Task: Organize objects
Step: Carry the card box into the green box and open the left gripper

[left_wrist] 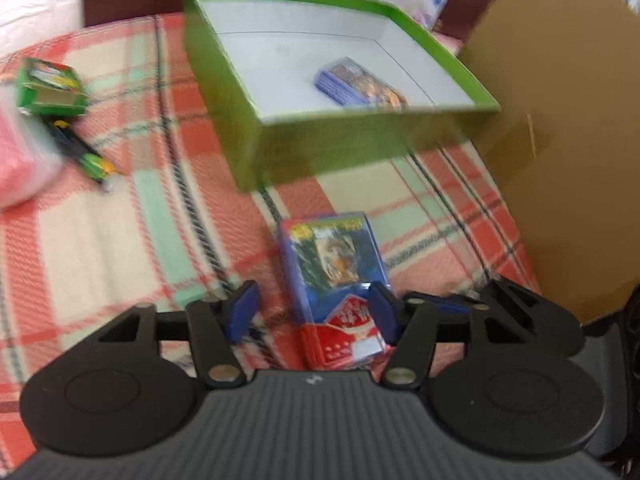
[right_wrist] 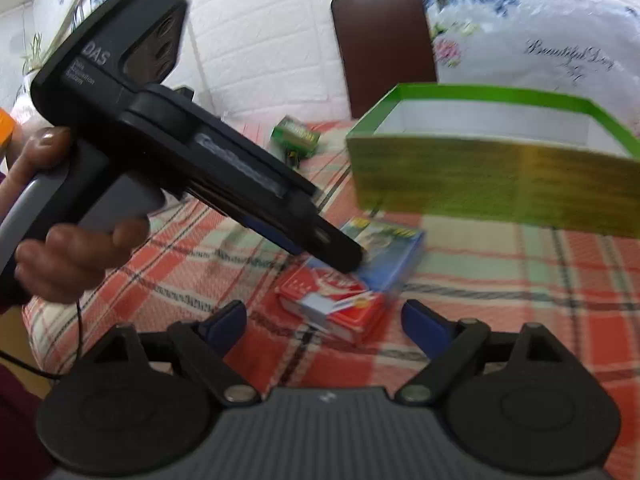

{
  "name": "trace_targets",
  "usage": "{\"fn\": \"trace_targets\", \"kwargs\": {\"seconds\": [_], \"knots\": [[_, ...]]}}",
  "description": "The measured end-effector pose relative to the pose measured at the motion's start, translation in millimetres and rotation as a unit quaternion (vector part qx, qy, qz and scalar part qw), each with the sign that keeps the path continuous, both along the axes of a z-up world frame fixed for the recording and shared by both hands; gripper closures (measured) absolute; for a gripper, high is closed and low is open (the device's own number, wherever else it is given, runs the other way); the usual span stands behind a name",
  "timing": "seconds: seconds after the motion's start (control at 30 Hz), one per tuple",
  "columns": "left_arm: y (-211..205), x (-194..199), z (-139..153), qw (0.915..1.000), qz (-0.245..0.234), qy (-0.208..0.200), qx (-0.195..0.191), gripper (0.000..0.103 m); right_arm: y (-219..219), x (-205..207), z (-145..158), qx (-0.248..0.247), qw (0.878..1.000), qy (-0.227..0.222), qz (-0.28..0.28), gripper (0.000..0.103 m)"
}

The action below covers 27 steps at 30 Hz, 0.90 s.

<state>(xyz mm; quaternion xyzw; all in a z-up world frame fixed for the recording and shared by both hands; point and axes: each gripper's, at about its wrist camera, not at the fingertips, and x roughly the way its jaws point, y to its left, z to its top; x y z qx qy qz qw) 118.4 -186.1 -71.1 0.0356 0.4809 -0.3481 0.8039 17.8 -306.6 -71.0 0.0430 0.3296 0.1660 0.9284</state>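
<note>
On the plaid cloth a blue card pack (left_wrist: 334, 256) lies beside a red card pack (left_wrist: 348, 336), just in front of a green box (left_wrist: 340, 148) with a white inside. Another blue pack (left_wrist: 360, 84) lies inside that box. My left gripper (left_wrist: 314, 312) is open, its blue pads astride the two packs; the left pad stands clear of them. From the right wrist view, the left gripper's fingertips (right_wrist: 352, 258) come down over the blue pack (right_wrist: 396, 256). My right gripper (right_wrist: 326, 326) is open, with the red pack (right_wrist: 332, 308) just ahead between its pads.
A small green carton (left_wrist: 50, 88) and a black-and-green pen-like thing (left_wrist: 86, 152) lie at the far left, next to a pink item in clear wrap (left_wrist: 16, 160). A brown cardboard sheet (left_wrist: 560, 140) stands at the right. A hand (right_wrist: 72, 256) holds the left gripper.
</note>
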Motion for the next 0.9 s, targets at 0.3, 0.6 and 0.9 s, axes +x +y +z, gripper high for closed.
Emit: {"fn": "trace_targets", "kwargs": {"seconds": [0.3,0.6,0.9], "knots": [[11,-21,48,0.9989,-0.006,-0.037,-0.027,0.057,4,-10,32,-0.012,0.998,-0.055,-0.025,0.033],[-16,5,105,0.9897,-0.006,-0.133,-0.051,0.056,-9,26,78,-0.011,0.989,-0.139,-0.044,0.033],[-80,103,56,0.9848,0.084,-0.152,0.008,0.058,-43,150,35,-0.108,0.977,-0.115,-0.143,0.027]]}}
